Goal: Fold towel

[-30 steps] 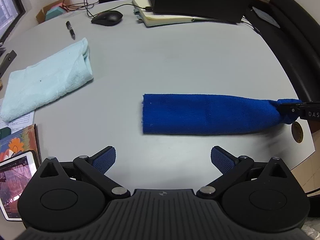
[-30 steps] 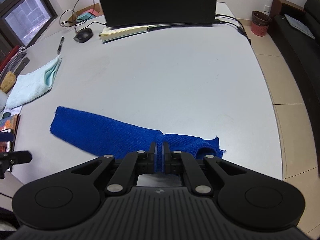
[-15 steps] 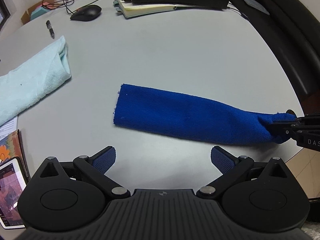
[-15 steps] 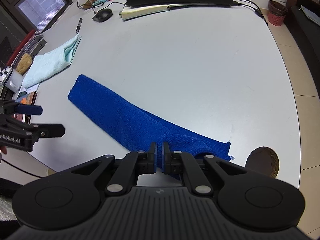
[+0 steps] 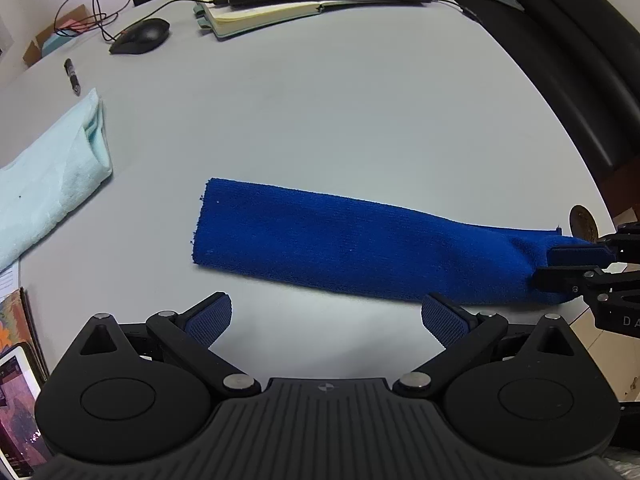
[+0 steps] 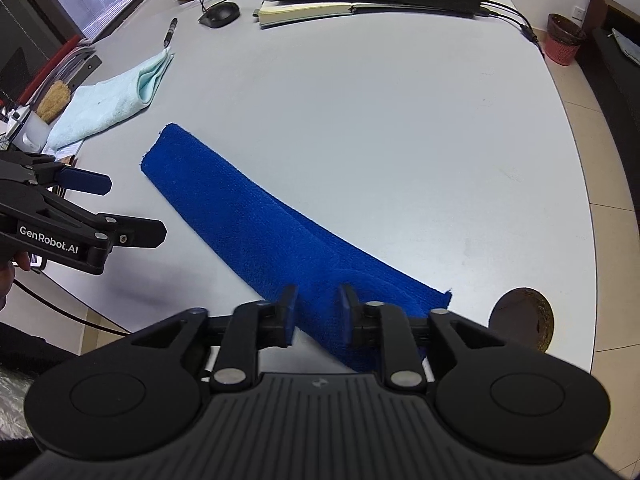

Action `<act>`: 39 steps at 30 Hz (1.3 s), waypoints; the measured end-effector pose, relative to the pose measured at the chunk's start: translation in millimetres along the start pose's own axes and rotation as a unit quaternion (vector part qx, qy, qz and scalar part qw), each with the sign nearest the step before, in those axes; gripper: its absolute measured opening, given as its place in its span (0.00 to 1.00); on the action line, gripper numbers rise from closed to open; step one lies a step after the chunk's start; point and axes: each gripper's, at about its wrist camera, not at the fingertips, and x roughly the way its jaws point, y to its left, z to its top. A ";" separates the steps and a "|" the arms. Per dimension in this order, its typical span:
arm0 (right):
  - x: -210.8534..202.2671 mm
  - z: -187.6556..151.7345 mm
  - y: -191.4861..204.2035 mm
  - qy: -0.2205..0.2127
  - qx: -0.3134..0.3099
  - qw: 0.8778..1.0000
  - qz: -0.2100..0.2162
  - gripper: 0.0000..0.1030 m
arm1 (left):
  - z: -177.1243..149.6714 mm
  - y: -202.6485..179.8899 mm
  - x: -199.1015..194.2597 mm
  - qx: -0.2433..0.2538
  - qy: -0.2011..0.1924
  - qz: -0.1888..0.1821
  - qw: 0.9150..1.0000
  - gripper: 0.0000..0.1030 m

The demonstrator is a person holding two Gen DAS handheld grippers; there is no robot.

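Observation:
A blue towel (image 5: 360, 244), folded into a long strip, lies flat on the grey table (image 5: 320, 112); it also shows in the right wrist view (image 6: 256, 220). My left gripper (image 5: 326, 316) is open and empty, just short of the strip's near long edge. My right gripper (image 6: 318, 300) is open, its fingers apart on either side of the towel's near end, which lies between them on the table by the edge. The right gripper (image 5: 572, 264) shows in the left wrist view at the strip's right end; the left gripper (image 6: 128, 208) shows at left in the right wrist view.
A light blue towel (image 5: 52, 168) lies folded at the left. A pen (image 5: 72, 76), a mouse (image 5: 140, 36), an open notebook (image 5: 272, 14) and a black monitor stand at the back. A tablet (image 5: 18, 400) lies near left. A round brown disc (image 6: 522, 318) sits at the table's edge.
My right gripper has opened and let go of the blue towel's end, which now rests on the table. The left gripper has stayed open and moved closer to the strip.

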 end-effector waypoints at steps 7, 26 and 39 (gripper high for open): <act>-5.9 -0.2 -11.1 -0.009 0.012 1.000 -0.014 0.41 | 4.4 0.5 9.2 -0.004 0.004 0.007 1.000 0.99; -17.4 -7.8 -40.0 -0.015 0.030 0.998 -0.046 0.41 | 10.1 -5.1 45.3 -0.014 0.018 0.009 1.000 0.98; -18.4 -3.4 -51.9 -0.015 0.049 0.997 -0.058 0.47 | 34.4 -7.4 59.7 -0.001 0.022 0.010 1.000 0.98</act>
